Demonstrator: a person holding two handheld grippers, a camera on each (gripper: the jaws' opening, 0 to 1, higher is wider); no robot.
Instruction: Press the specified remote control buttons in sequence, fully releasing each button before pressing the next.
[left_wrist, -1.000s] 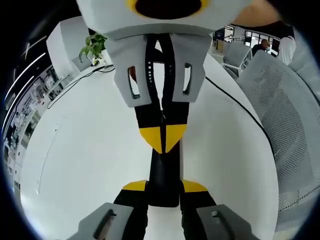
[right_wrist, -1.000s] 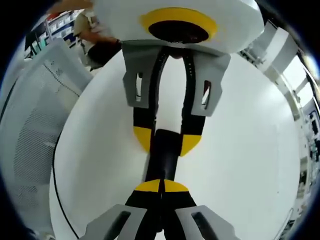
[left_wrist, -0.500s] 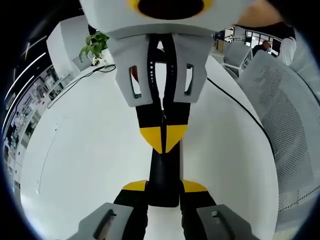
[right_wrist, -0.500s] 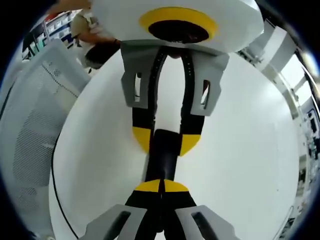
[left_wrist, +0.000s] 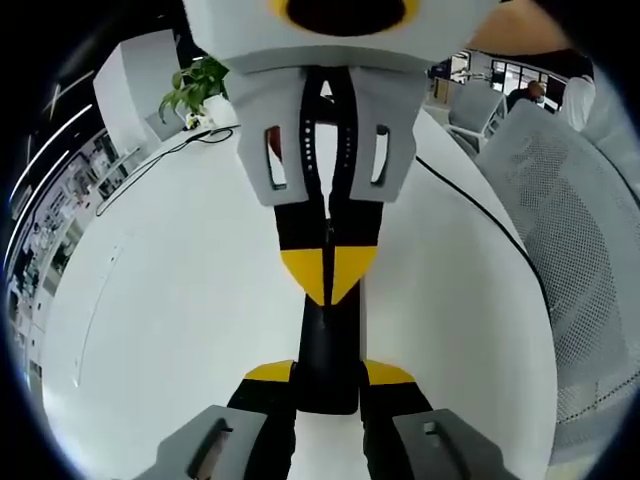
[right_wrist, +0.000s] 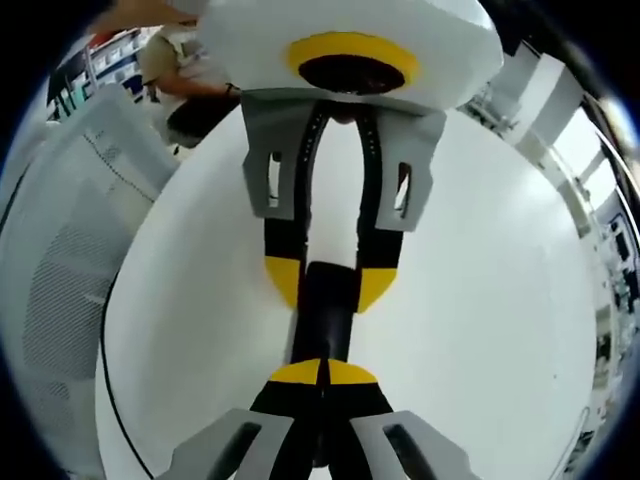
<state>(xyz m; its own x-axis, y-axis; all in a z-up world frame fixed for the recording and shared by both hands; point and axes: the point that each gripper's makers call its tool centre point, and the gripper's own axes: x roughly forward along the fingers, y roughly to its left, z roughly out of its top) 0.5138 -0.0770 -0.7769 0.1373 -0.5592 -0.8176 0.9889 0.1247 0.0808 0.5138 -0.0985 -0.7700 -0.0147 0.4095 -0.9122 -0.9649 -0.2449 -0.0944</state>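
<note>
1. Black, slim plastic remote control (left_wrist: 328, 350) lies on the round white bench (left_wrist: 170, 300), clamped at one end between the yellow-tipped jaws of the left hand-held gripper (left_wrist: 329, 375).
2. The right hand-held gripper (right_wrist: 322, 374), jaws closed together, rests its tips on the remote; which button, or how many remain, cannot be told.

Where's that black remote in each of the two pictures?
Left gripper view: remote low centre, between the left gripper's yellow tips.
Right gripper view: remote at centre, just above the right gripper's closed tips.
Shared landmark: mesh chair, right side in the left gripper view, left side in the right.
</note>
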